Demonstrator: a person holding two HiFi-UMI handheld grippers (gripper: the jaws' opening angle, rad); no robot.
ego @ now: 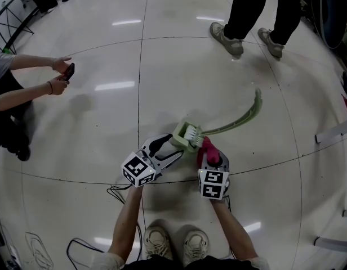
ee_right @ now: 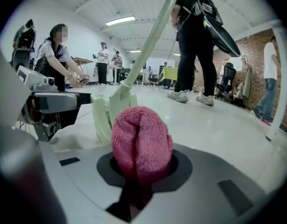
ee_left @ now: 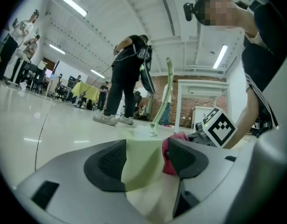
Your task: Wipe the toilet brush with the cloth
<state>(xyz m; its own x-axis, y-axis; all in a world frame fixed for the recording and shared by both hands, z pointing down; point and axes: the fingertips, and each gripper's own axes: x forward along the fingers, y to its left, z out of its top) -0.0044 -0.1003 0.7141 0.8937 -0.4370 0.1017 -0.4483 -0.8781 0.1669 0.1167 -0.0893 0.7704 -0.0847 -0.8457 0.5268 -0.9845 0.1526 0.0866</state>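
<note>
1. Glossy white floor (ego: 106, 117) spreads wide all round us in the head view. Our left gripper (ego: 174, 145) clamps the toilet brush (ego: 188, 135) by its head, and the handle sweeps away to the right. Our right gripper (ego: 210, 157) is closed on the pink cloth (ego: 208, 146), just beside the bristles.
2. Left gripper view: both pads press the pale green head, with the cloth at its right side.
3. Right gripper view: the cloth bulges from the closed jaws, the brush just beyond. We judge it best to pin the head firmly and drag the cloth along it with steady pressure.
4. Room is ample. Only a bystander's feet (ego: 247, 38) stand beyond the handle tip, and cables (ego: 114, 193) lie near our shoes.
</note>
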